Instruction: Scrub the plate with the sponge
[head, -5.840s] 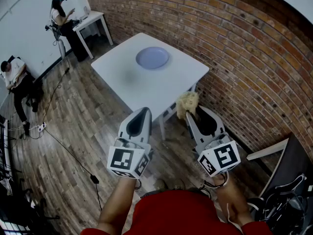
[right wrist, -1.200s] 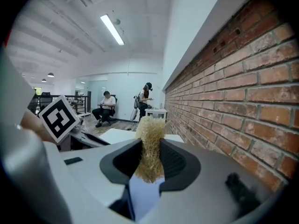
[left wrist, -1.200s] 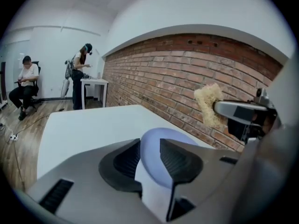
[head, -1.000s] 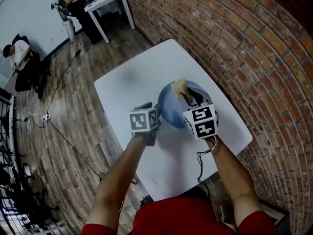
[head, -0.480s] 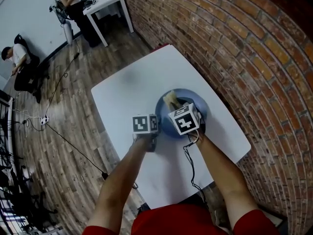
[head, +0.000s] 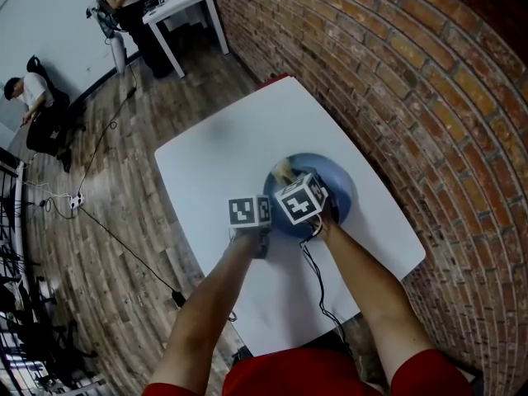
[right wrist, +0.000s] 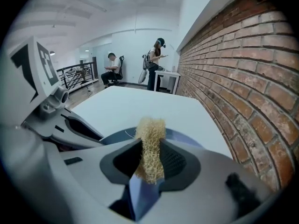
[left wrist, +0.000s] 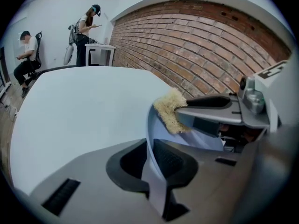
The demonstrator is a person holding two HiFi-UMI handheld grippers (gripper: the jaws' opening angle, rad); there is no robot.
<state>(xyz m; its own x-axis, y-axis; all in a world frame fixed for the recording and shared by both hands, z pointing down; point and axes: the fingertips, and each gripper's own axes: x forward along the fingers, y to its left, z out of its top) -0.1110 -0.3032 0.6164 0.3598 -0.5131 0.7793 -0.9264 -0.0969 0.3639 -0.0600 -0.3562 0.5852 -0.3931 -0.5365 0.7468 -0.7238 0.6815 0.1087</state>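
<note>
White table [head: 206, 163]: left gripper [left wrist: 148, 158] just closed on blue plate [head: 340, 190] rim, right gripper [right wrist: 150, 158] pinches fibrous tan sponge [right wrist: 150, 133].

white table [head: 216, 162], one blue plate [head: 341, 191] on it, right of centre

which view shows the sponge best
The right gripper view: the sponge stands centred and close, clamped in the right gripper's jaws. The left gripper view shows it sideways over the plate; the head view shows only a small tuft.
</note>
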